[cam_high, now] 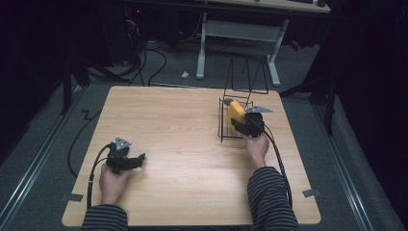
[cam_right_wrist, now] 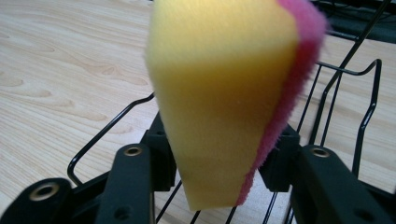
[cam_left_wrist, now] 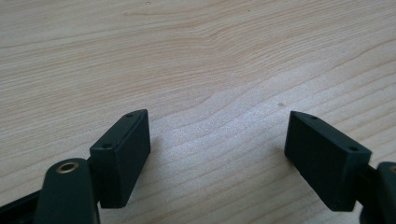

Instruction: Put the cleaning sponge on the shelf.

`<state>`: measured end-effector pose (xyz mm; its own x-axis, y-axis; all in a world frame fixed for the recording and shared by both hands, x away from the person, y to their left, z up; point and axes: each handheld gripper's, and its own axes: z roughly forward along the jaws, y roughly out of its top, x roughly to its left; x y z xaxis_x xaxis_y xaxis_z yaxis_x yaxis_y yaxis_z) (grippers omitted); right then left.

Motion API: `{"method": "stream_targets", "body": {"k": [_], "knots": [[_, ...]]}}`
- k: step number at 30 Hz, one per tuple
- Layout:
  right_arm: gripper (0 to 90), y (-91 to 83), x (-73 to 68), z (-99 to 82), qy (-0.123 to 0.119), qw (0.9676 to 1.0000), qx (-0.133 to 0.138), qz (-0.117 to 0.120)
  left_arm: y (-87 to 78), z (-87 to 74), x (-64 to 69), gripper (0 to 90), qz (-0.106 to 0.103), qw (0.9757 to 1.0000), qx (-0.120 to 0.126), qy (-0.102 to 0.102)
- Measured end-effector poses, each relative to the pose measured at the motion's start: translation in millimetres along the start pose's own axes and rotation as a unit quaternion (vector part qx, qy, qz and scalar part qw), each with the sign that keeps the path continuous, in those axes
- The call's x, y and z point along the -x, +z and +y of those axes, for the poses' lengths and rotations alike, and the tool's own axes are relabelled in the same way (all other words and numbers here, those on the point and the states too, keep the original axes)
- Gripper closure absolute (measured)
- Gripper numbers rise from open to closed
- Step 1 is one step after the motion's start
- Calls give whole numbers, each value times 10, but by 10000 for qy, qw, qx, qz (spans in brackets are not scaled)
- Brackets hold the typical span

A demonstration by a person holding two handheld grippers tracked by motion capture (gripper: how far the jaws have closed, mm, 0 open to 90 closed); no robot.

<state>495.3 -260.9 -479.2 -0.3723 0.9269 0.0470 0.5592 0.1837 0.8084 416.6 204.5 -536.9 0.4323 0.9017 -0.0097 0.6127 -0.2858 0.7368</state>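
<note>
A light wooden table (cam_high: 183, 125) stands on grey carpet in a dim room; a white-legged desk (cam_high: 238, 33) and cables lie beyond its far edge. Near the far right corner, the right gripper (cam_high: 246, 122) pinches a yellow sponge (cam_high: 235, 109) with a pink backing (cam_right_wrist: 292, 93), jaws pressed against its two faces, holding it upright over a black wire rack (cam_high: 228, 126). The rack's wires (cam_right_wrist: 348, 88) rise around and beneath the sponge. Near the front left corner, the left gripper (cam_high: 137, 160) rests low over bare wood, jaws spread wide apart with nothing between them.
</note>
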Motion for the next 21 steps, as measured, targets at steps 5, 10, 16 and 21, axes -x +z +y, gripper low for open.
{"method": "stream_targets", "body": {"k": [5, 10, 16, 21], "knots": [[418, -2, 2, -2, -19, 10000, -17, -31, 0, 0, 0, 230, -1, 10000, 0, 1], [333, -34, 4, 2, 86, 10000, -18, 0, 0, 0, 0, 230, 0, 10000, 0, 1], [291, -101, 8, 19, 95, 9999, 4, 101, 0, 0, 0, 230, 0, 10000, 0, 1], [262, -174, 7, 24, 152, 9997, 30, 169, 0, 0, 0, 230, 1, 10000, 0, 1]]}}
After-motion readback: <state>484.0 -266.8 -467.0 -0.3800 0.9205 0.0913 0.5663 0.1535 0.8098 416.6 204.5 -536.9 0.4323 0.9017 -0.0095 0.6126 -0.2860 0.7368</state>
